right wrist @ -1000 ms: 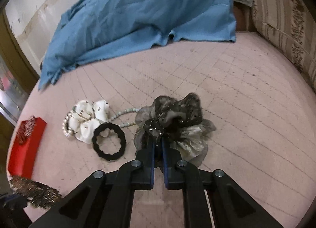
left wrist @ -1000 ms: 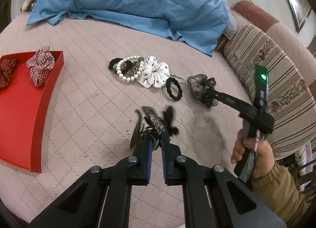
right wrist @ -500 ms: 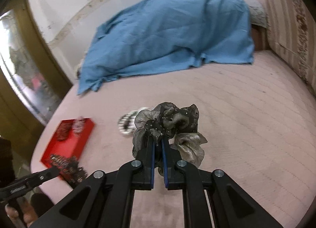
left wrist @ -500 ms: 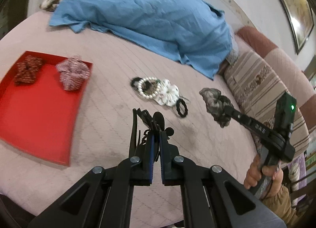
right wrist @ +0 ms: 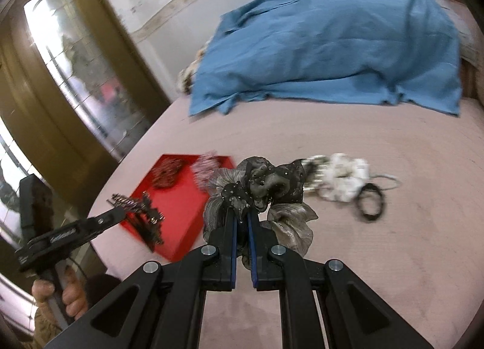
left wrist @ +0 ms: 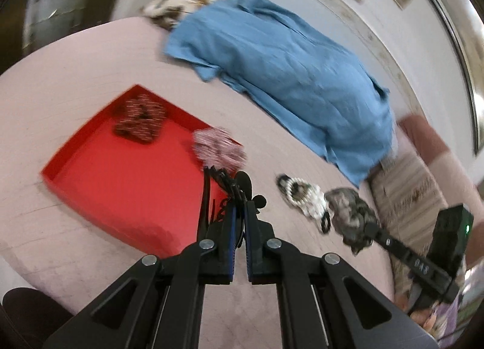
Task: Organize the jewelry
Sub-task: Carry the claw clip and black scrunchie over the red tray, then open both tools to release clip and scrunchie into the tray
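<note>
Pink quilted bed fills your left wrist view, with a blue sheet heaped at the far side and a striped cushion along the right edge. Your left tool is pinched narrow on a black beaded hair clip, held above the near right corner of the red tray. Two plaid scrunchies lie in the tray, the darker one far, the pink one on its right rim. Most of the tray floor is bare. To the right, a white scrunchie pile rests on the bed, well apart from the tray.

From your right wrist view, the right tool is clamped on a grey sequined scrunchie, held above the bed just right of the tray. Further right lie the white scrunchie with a pearl strand and a black hair tie beside them. Bare bed stretches near and right. A wooden door stands beyond the bed's left edge.
</note>
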{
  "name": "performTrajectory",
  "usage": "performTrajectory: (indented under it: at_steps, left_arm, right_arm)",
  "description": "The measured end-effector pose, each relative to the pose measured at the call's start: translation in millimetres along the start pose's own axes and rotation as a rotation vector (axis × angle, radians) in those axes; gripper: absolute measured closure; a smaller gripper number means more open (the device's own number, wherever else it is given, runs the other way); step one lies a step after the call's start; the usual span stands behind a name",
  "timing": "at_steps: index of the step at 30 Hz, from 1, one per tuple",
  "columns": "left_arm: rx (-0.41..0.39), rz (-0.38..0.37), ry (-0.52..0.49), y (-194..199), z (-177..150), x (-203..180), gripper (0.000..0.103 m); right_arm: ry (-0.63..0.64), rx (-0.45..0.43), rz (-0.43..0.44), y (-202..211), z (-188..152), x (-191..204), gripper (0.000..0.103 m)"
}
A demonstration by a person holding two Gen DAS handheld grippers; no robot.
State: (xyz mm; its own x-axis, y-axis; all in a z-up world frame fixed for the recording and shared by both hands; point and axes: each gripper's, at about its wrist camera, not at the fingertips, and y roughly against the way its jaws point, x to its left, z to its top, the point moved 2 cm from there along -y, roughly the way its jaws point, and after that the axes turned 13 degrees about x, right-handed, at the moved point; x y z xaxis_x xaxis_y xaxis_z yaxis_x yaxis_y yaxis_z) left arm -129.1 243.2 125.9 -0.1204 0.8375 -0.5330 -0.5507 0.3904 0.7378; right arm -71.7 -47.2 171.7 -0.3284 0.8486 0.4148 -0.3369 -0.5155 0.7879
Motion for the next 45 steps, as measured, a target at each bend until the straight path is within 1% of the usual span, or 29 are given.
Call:
performTrajectory:
  at_steps: [2, 5, 9, 12, 17, 20, 24, 28, 34, 36, 38, 39, 40, 41, 43, 45]
  left_arm:
    - [-0.015, -0.01, 0.043, 5.0, 4.4, 19.1, 0.098]
    - [-0.033, -0.005, 0.095, 9.1, 8.6, 43.8, 0.098]
    - [-0.057, -0.002, 0.158, 13.4, 14.9, 73.4, 0.097]
    - [-0.078, -0.012, 0.198, 17.8, 21.2, 93.9, 0.097]
    - [-0.077, 0.015, 0.242, 14.2, 30.5, 120.3, 0.098]
    - [-0.064, -0.014, 0.273, 9.0, 31.3, 135.1, 0.098]
    - [-0.054, -0.042, 0.295, 3.5, 30.7, 147.2, 0.098]
    - [-0.052, -0.074, 0.29, 1.8, 30.7, 150.0, 0.098]
    - [-0.074, -0.127, 0.265, 6.5, 31.0, 143.4, 0.098]
    - [-0.077, -0.138, 0.261, 8.6, 30.8, 141.0, 0.097]
    - [-0.08, -0.139, 0.264, 11.5, 30.0, 139.1, 0.094]
    - [-0.082, -0.138, 0.267, 13.0, 29.5, 138.4, 0.093]
    - [-0.084, -0.136, 0.27, 15.4, 28.7, 136.9, 0.093]
    - [-0.087, -0.134, 0.271, 17.7, 27.7, 136.2, 0.091]
    - [-0.096, -0.117, 0.275, 22.4, 26.3, 133.0, 0.081]
    - [-0.113, -0.092, 0.284, 28.8, 24.9, 130.4, 0.064]
  right_arm:
    - [0.031, 0.017, 0.004, -10.0, 2.4, 15.1, 0.096]
    - [0.079, 0.054, 0.016, -31.4, 6.2, 42.0, 0.096]
    - [0.141, 0.106, 0.025, -64.7, 9.4, 73.9, 0.096]
    - [0.18, 0.151, 0.024, -92.5, 10.0, 95.4, 0.096]
    - [0.221, 0.219, 0.012, -131.5, 10.0, 116.1, 0.096]
    - [0.229, 0.26, 0.003, -152.4, 7.8, 119.5, 0.096]
    - [0.239, 0.307, 0.0, -174.2, 4.2, 125.4, 0.096]
    - [0.259, 0.332, -0.006, -186.5, -0.5, 133.4, 0.096]
    - [0.3, 0.343, -0.035, -193.7, -8.3, 141.8, 0.095]
    - [0.31, 0.34, -0.045, -193.5, -10.1, 142.6, 0.093]
    - [0.312, 0.336, -0.044, -192.2, -10.9, 142.7, 0.092]
    - [0.308, 0.333, -0.043, -191.1, -10.8, 142.9, 0.089]
    - [0.306, 0.331, -0.04, -189.8, -10.7, 142.8, 0.082]
    - [0.304, 0.327, -0.037, -187.6, -10.8, 142.8, 0.078]
    - [0.306, 0.311, -0.037, -181.8, -11.0, 143.5, 0.073]
    - [0.31, 0.3, -0.038, -175.9, -11.4, 144.7, 0.07]
